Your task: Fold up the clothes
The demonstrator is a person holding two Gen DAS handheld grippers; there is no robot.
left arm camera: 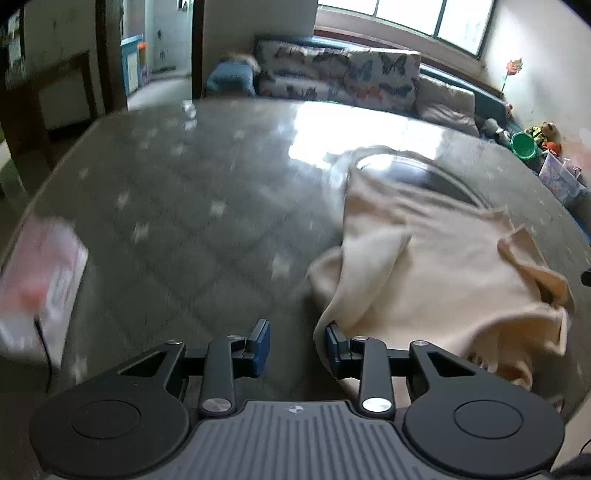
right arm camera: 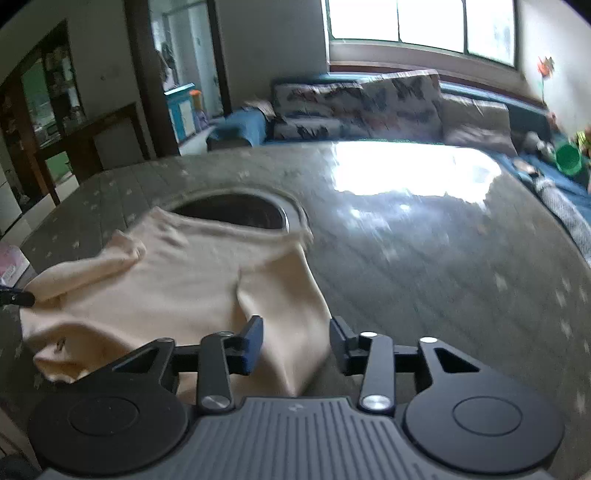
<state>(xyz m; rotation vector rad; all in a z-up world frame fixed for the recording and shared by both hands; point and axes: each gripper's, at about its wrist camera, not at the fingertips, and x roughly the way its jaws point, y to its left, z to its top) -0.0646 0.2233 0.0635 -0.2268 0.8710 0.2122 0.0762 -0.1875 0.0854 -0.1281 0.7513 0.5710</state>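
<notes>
The left gripper hangs low over the grey patterned worktop, jaws parted with bare worktop between them; its right pad sits against the near edge of the cream garment without pinching it. The right gripper also stands part open, a corner of the same garment lying between its jaws, the pads not pressing on it. The garment lies rumpled and spread flat on the worktop, its far edge draped over the rim of a round dark recess set in the surface. At the worktop's left edge rests a pink and white packet. Beyond the worktop stands a sofa with butterfly-print cushions, a green bucket near its end, and bright windows above.
</notes>
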